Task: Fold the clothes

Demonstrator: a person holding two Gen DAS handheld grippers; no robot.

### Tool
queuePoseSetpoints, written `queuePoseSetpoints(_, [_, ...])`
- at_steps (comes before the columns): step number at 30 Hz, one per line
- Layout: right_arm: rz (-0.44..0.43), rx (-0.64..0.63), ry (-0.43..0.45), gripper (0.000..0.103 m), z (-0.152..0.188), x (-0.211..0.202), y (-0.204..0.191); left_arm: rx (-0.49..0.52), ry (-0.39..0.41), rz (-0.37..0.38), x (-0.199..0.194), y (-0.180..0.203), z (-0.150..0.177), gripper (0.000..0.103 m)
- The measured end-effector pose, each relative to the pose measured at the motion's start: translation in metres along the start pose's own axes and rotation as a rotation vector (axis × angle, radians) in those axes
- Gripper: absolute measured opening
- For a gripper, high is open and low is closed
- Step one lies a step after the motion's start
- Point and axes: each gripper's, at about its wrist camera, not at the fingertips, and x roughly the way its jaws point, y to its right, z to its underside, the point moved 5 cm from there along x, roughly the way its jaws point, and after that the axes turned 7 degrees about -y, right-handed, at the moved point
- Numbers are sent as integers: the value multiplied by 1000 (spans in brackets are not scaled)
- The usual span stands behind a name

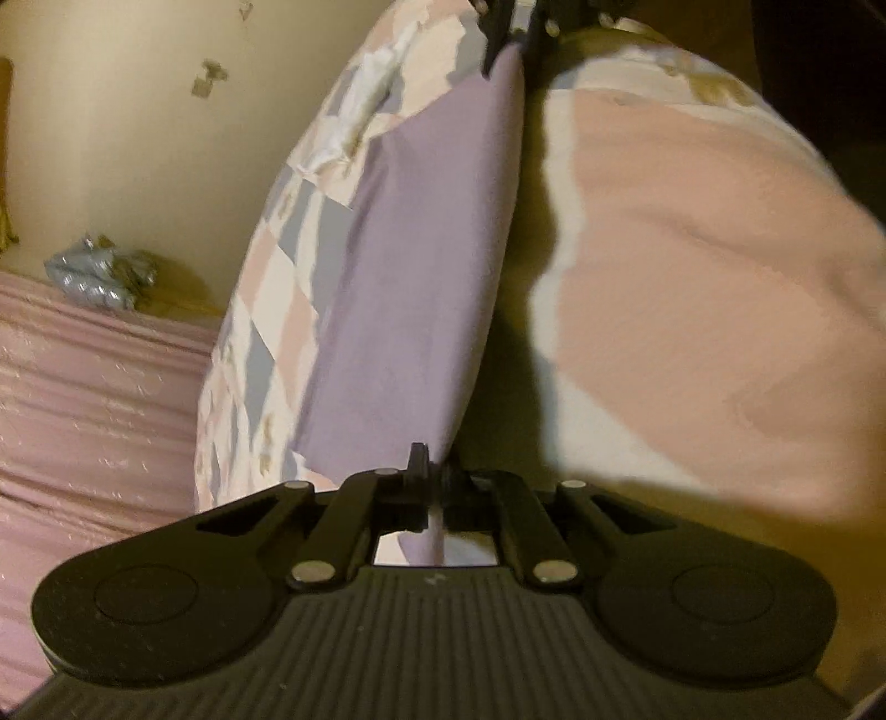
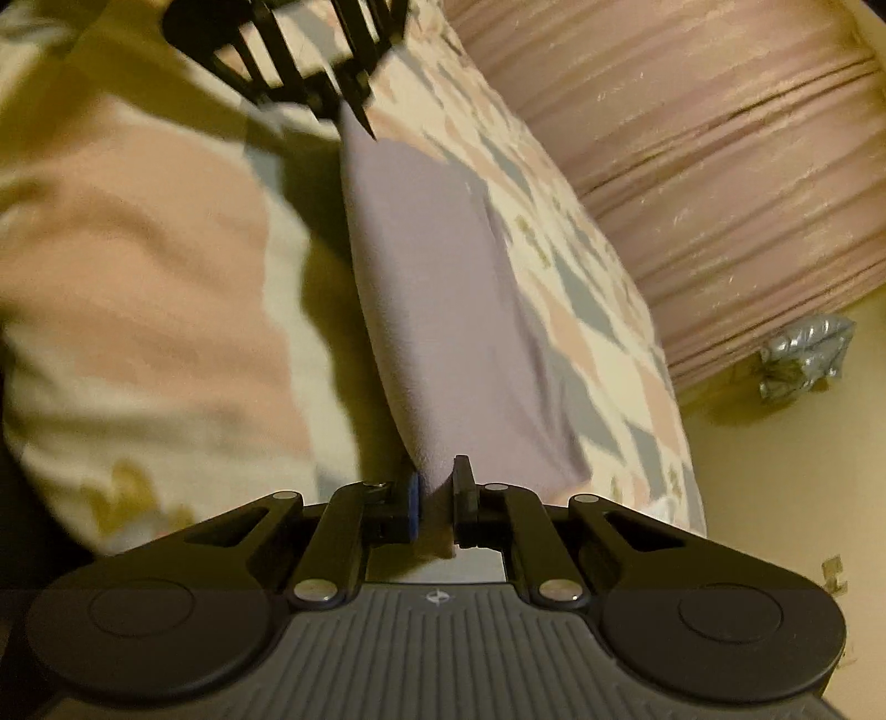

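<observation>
A lavender garment (image 1: 421,266) hangs stretched in a taut band between my two grippers, above a bed. In the left wrist view my left gripper (image 1: 434,479) is shut on its near end, and my right gripper (image 1: 512,52) pinches the far end at the top of the picture. The right wrist view shows the same cloth (image 2: 443,288) from the other end. There my right gripper (image 2: 437,493) is shut on a bunched corner, and the left gripper (image 2: 354,111) grips the far end.
Under the cloth lies a patchwork bedspread (image 1: 266,310) in pink, grey and cream, with a pink and cream blanket (image 1: 692,304) beside it. A pink ribbed fabric (image 2: 720,166) hangs at the bed's side. A crumpled silver thing (image 2: 803,354) lies on the cream floor (image 2: 775,498).
</observation>
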Motion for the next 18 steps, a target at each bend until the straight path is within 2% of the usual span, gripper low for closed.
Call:
queuePoseSetpoints(2, [7, 20, -10, 10, 10, -5, 0, 7, -43, 0, -7, 6, 5, 6])
queuePoseSetpoints(5, [21, 68, -2, 10, 22, -20, 3, -35, -101, 7, -21, 4, 15, 11])
queuePoseSetpoints(10, [44, 194, 26, 11, 50, -47, 22, -231, -168, 34, -39, -25, 25, 17])
queuePoseSetpoints(13, [26, 286, 54, 15, 60, -64, 34, -343, -175, 46, -50, -42, 24, 30])
queuePoseSetpoints(18, [-51, 443, 109, 24, 55, -76, 58, -437, -156, 67, -49, -67, 15, 33])
